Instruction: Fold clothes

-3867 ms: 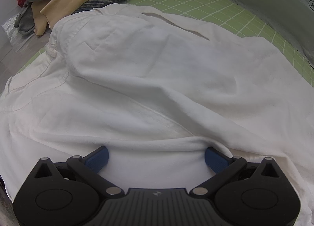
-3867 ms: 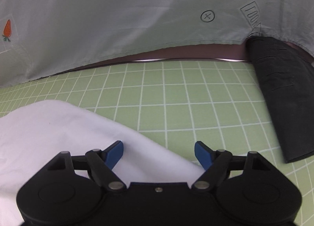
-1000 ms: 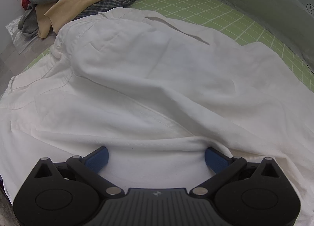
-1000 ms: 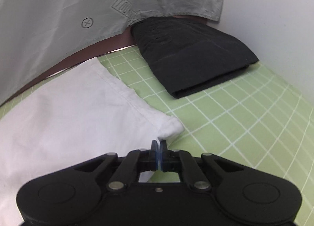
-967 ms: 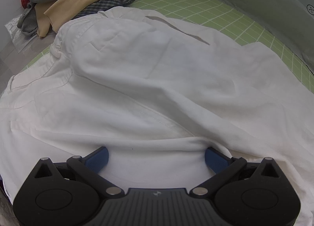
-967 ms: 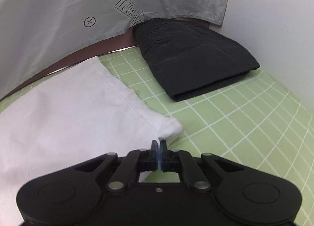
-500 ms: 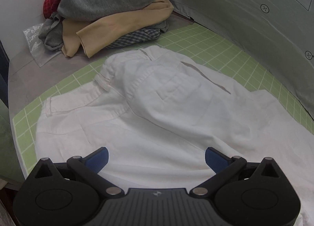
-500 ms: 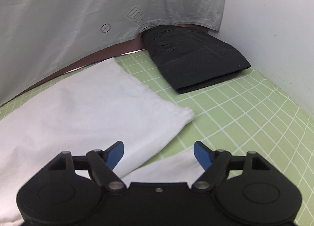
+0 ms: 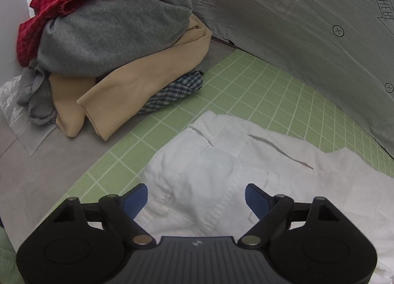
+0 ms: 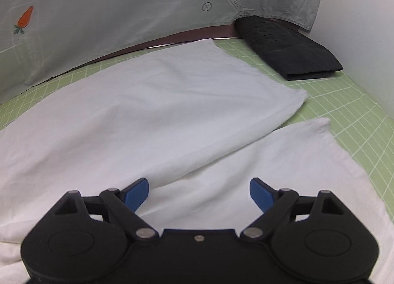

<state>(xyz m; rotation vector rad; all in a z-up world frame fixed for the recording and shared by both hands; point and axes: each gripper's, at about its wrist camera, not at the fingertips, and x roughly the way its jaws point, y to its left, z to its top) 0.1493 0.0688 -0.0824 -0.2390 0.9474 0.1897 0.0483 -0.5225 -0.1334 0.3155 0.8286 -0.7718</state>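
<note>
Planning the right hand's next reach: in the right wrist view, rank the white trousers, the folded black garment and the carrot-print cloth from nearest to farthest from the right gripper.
1. white trousers, directly beneath right gripper
2. folded black garment, far right
3. carrot-print cloth, hanging behind

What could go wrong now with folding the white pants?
The white pants have one leg lying crooked over the other, so a fold now might come out lopsided. The left tool is closing above the waistband with no cloth pinched; it might grab only the top layer. The messy clothes pile sits close by and could get bumped.
</note>
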